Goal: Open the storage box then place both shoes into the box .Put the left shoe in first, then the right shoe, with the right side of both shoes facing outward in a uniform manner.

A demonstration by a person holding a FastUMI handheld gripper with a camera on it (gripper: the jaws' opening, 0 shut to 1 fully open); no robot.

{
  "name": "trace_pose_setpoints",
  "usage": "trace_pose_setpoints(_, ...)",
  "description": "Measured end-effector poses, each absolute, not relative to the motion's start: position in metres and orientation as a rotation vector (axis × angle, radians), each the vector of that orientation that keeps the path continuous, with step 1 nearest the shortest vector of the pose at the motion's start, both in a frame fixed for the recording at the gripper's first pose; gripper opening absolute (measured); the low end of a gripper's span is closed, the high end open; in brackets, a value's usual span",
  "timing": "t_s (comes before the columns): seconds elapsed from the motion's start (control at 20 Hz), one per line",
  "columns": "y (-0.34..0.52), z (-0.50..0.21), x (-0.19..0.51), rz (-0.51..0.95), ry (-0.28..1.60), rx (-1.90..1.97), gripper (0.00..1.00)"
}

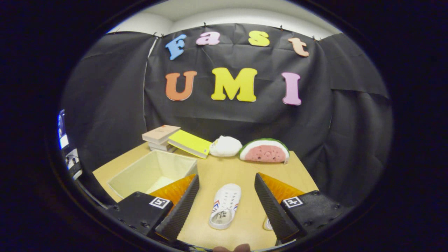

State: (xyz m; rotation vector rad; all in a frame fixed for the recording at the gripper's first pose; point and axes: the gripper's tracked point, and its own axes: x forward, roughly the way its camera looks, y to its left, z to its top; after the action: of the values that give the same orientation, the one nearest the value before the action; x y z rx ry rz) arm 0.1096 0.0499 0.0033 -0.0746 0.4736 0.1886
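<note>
A white shoe (224,206) with red and blue stripes lies sole-down on the wooden table (231,171), between my two fingers and slightly below them. A sliver of a second white shoe (267,224) peeks out beside the right finger, mostly hidden by it. The pale storage box (154,171) stands to the left, just beyond the left finger, with its top open and its inside bare. My gripper (226,182) hangs above the table, open wide, with nothing held.
At the back of the table lie a stack of books (160,137), a yellow-green book (189,142) leaning on it, a white plush (226,146) and a watermelon-slice plush (265,151). Black cloth walls the booth behind and on both sides.
</note>
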Motion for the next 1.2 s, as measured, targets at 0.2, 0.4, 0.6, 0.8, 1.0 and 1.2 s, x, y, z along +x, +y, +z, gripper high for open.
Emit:
trace_pose_setpoints(0.2,0.039,-0.055,0.129,0.207,0.707,-0.082,1.00)
trace_pose_setpoints(0.4,0.040,-0.099,0.133,0.245,0.909,-0.003,1.00)
trace_pose_setpoints(0.6,0.038,-0.140,0.143,0.253,1.033,0.039,1.00)
trace_pose_setpoints(0.8,0.038,-0.163,0.151,0.260,1.101,0.063,1.00)
trace_pose_setpoints(1.0,0.040,-0.181,0.157,0.281,1.146,0.084,0.99)
trace_pose_setpoints(1.2,0.045,-0.196,0.155,0.325,1.186,0.075,0.72)
